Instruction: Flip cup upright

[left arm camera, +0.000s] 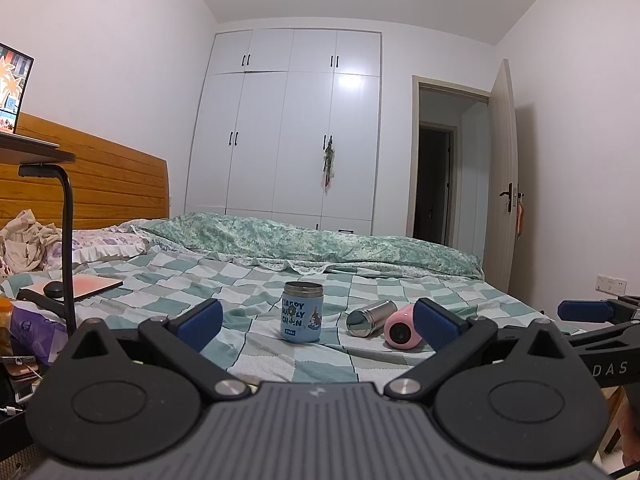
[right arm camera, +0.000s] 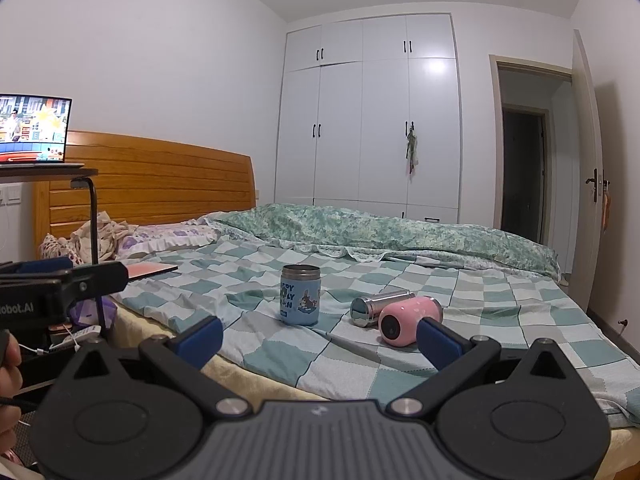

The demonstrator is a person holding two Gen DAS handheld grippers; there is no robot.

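On the green-and-white checked bedsheet (left arm camera: 256,280) three vessels are present. At centre, a light-blue cylindrical steel cup with cartoon print (left arm camera: 302,312) stands upright, mouth to 12 o'clock. At its 3 o'clock, apart from it, a polished stainless-steel cylinder (left arm camera: 370,318) lies on its side, its mirrored end facing the camera. Just beside that, at roughly 4 o'clock of it, a pink rounded cup (left arm camera: 402,328) also lies on its side, its round dark end turned toward the viewer; whether the two lying items touch cannot be told.

Left gripper (left arm camera: 318,322): jaws spread wide, blue pads clear of everything, nothing held. It is poised short of the bed edge, framing the blue cup between its fingers. The pink cup sits partly behind the pad at 3 o'clock.

Right gripper (right arm camera: 320,338): jaws likewise spread wide, empty. In the right wrist view the blue cup (right arm camera: 300,295) sits at 12 o'clock of the gap, the steel cylinder (right arm camera: 378,306) and pink cup (right arm camera: 408,320) toward 2 o'clock, the pink cup just above the pad on that side.

Background: a wooden slatted headboard (right arm camera: 160,176) at 10 o'clock, a lit laptop screen (right arm camera: 34,130) on a stand at 9 o'clock, a white wardrobe (right arm camera: 368,120) at 12 o'clock, an open door (right arm camera: 586,160) at 2 o'clock, and a green floral quilt (right arm camera: 380,228) bunched across the far side of the bed.
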